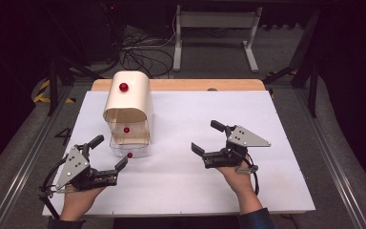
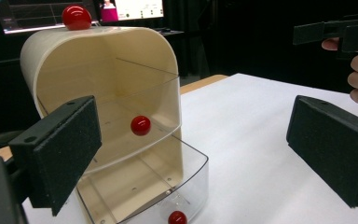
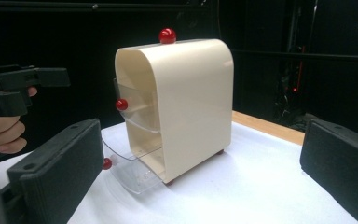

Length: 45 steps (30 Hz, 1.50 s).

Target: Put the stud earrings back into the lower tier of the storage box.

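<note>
Left gripper [image 1: 108, 164] and right gripper [image 1: 206, 137] with black bodies, each with two broad black block-shaped jaws, grey three-cornered top plate with small dark screw holes, black trailing cable at rear, dark blue sleeves [image 1: 256, 220] at both wrists

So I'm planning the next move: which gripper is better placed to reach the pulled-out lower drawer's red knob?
Probably the left gripper: its open jaws sit right beside the lower drawer and its red knob. The right gripper, also open, is farther off.

Cream drawer cabinet [image 1: 128, 102] stands upright — lower clear drawer [image 1: 129, 148] pulled out, red knobs showing.
</note>
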Motion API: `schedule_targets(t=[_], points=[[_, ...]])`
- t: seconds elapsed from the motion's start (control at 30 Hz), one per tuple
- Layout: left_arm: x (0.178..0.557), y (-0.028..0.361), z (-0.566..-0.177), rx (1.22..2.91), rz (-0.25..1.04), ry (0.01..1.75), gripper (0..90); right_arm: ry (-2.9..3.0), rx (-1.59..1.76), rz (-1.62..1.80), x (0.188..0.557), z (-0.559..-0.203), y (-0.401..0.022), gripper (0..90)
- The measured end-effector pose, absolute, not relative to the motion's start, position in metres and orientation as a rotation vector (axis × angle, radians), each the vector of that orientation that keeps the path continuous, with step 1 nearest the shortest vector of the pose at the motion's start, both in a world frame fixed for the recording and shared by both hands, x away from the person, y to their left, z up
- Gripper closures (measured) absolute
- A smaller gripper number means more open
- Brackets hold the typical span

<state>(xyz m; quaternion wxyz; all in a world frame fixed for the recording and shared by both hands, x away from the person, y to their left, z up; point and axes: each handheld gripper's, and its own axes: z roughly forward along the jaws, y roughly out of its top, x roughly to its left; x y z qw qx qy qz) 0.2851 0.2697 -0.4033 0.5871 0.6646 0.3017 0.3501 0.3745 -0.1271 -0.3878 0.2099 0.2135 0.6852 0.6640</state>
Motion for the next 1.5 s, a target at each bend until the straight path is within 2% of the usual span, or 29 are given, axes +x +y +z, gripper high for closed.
schedule_targets(t=[1.5], points=[[0.284, 0.274, -0.395, 1.591, 0.755, 0.682, 3.4, 1.818, 0.674, 1.766, 0.367, -0.383, -0.201, 0.2]])
